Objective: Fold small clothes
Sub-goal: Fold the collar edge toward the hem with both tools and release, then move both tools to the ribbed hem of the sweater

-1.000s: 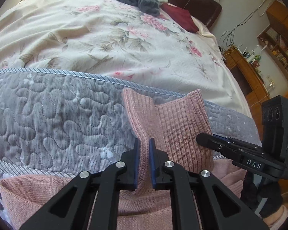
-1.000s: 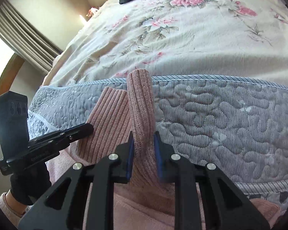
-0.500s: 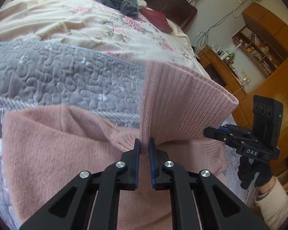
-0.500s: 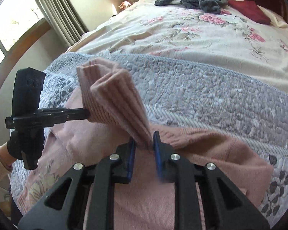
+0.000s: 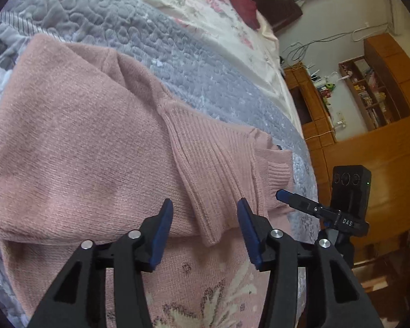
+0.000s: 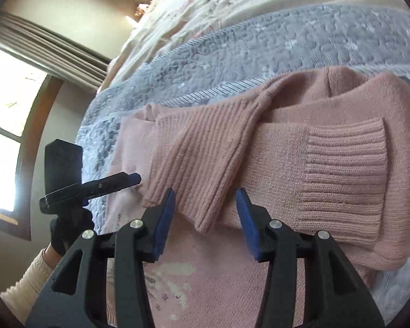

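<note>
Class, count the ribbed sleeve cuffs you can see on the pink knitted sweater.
2. One ribbed cuff lies flat on the folded pink knitted sweater, ahead and right of the right gripper. The other cuff pokes out near the sweater's right edge. More may be hidden.

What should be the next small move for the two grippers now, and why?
Probably draw both grippers back from the pink sweater and look for a new edge to grasp. The left gripper and right gripper are both open, and the ribbed hem lies folded over the sweater's body, with a cuffed sleeve across it, so this fold looks placed.
</note>
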A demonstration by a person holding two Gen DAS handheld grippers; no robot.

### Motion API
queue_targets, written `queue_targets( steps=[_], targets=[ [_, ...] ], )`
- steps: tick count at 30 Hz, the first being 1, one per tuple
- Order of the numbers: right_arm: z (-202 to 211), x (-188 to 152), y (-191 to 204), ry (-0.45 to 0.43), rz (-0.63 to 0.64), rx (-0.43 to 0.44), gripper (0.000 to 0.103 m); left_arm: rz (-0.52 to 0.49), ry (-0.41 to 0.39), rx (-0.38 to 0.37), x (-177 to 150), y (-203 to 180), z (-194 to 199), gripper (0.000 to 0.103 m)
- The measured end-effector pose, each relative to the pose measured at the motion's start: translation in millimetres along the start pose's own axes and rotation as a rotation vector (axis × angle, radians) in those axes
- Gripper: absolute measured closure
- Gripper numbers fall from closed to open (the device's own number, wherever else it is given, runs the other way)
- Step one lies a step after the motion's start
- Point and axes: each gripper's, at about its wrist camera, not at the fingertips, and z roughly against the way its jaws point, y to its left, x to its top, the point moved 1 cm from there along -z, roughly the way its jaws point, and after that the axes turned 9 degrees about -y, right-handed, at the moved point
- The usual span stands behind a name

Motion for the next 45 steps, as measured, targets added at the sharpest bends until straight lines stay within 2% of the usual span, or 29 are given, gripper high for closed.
queue_targets(
  steps=[1,3,4,5,10,13,18,24,27,29,31,33,35,38,41,45],
  targets=[
    [-8.7,-1.0,-0.9,0.019,-0.021,0.003,0.056,0.019,0.018,0.004,-1.3,0.7,-8.5,0.054],
    [-24.1,-4.0,-1.8,0.055,-0.054,0.013,0.065,0.028,0.023,0.016,-2.7,-1.3,-19.9,0.064],
    [-28.7,-4.5,-0.5,0.063,-0.057,0.022,0.082,0.024,0.03,0.014,-0.8,-3.4,-24.5,0.084],
    [-30.8,-2.9,1.8,0.065,-0.055,0.027,0.09,0.022,0.033,0.014,2.1,-5.5,-27.2,0.095],
    [-10.0,17.9,8.6,-0.019,-0.03,0.021,0.092,-0.066,-0.043,0.016,22.3,-19.6,-11.4,0.095],
    [-9.2,17.9,2.3,-0.003,-0.015,-0.014,0.092,-0.067,-0.032,0.033,25.5,-8.1,-5.7,0.095],
    [-26.3,-4.5,-16.0,0.051,-0.039,-0.06,0.093,-0.074,0.005,0.11,11.7,15.6,-10.6,0.095],
    [-33.7,-11.0,-22.6,0.035,-0.075,-0.075,0.093,-0.121,-0.042,0.191,3.1,8.1,-11.6,0.092],
    [-17.5,-12.5,-13.8,0.002,-0.057,-0.086,0.084,-0.149,-0.065,0.262,-4.3,-6.7,2.7,0.086],
    [4.0,-18.8,-4.2,-0.029,-0.026,-0.112,0.079,-0.187,-0.095,0.273,-17.6,-19.9,23.7,0.079],
    [33.5,-32.7,4.7,-0.067,0.004,-0.128,0.078,-0.204,-0.122,0.283,-36.0,-29.0,49.7,0.069],
    [60.6,-53.5,11.9,-0.096,0.019,-0.138,0.076,-0.22,-0.15,0.295,-59.1,-36.1,78.8,0.067],
    [90.2,-83.4,16.5,-0.124,0.013,-0.137,0.073,-0.221,-0.177,0.332,-88.3,-39.6,108.2,0.059],
    [130.9,-135.4,23.0,-0.156,-0.005,-0.162,0.066,-0.216,-0.198,0.4,-134.2,-37.6,147.2,0.058],
    [160.2,-186.4,31.9,-0.169,-0.011,-0.207,0.063,-0.213,-0.207,0.457,-177.0,-36.1,182.3,0.058],
    [188.9,-243.3,43.5,-0.168,-0.055,-0.185,0.06,-0.202,-0.217,0.498,-223.4,-38.5,219.9,0.053]
  ],
)
